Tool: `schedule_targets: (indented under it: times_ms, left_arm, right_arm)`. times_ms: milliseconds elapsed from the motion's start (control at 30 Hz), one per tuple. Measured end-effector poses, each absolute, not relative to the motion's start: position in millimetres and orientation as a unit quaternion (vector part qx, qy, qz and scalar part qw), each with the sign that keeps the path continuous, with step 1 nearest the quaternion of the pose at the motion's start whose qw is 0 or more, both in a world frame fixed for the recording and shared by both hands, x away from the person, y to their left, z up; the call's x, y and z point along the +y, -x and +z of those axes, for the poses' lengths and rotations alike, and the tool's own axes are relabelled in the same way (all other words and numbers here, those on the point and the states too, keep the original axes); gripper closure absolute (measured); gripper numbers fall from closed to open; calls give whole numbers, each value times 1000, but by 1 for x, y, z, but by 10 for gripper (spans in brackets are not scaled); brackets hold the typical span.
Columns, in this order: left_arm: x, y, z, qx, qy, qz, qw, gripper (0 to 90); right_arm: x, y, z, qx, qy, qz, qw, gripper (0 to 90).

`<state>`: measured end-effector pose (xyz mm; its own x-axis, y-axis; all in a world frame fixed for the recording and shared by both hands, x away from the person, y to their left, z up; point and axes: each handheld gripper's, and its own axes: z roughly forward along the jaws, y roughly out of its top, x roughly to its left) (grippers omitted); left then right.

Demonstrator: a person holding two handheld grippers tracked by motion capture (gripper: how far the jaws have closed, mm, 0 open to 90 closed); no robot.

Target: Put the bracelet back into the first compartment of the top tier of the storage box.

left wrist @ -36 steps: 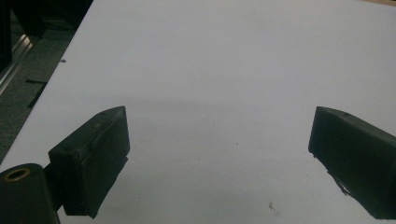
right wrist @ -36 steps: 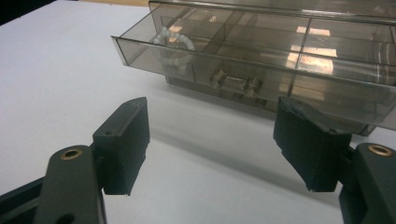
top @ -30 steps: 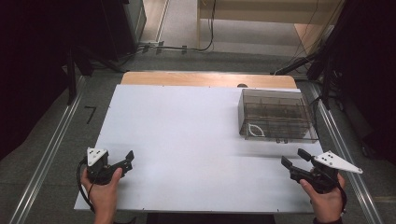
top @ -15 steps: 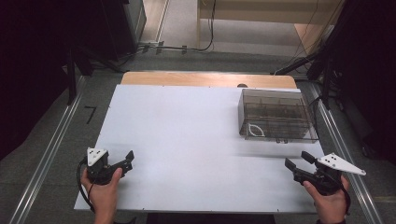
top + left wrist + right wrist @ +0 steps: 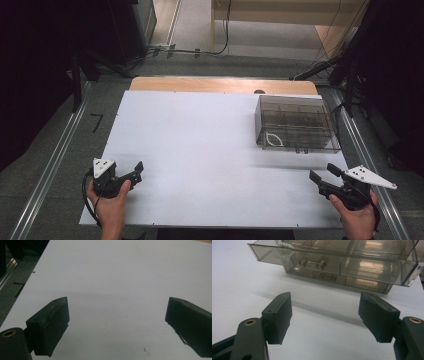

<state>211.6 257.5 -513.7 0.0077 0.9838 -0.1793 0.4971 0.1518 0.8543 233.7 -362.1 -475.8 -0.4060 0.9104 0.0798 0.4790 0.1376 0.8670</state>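
Note:
A smoky clear plastic organiser box [image 5: 295,125] stands at the right side of the white table [image 5: 200,140]; in the right gripper view the box [image 5: 352,265] shows several compartments, its upper tray jutting toward me. A white bead string [image 5: 284,251] lies in that tray's left corner, also seen as a white loop [image 5: 272,140] from above. My right gripper [image 5: 321,171] [image 5: 325,298] is open and empty, a short way in front of the box. At the near left, my left gripper [image 5: 136,171] [image 5: 117,305] is open over bare table, holding nothing.
A wooden strip [image 5: 220,84] runs along the table's far edge. Metal rails [image 5: 50,170] flank the table on both sides. Dark equipment and cables [image 5: 320,65] stand beyond the far corners. A grey floor [image 5: 15,277] lies past the table's left edge.
My right gripper has drifted slightly right and back toward the near edge, away from the box. The left gripper has stayed where it was.

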Motion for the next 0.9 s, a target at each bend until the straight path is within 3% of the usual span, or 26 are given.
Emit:
schedule_targets:
  times_ms: [900]
  left_arm:
    - [257, -212, -514, 639, -581, 297, 408, 55]
  right_arm:
    - [-380, -234, -485, 710, -511, 415, 251, 257]
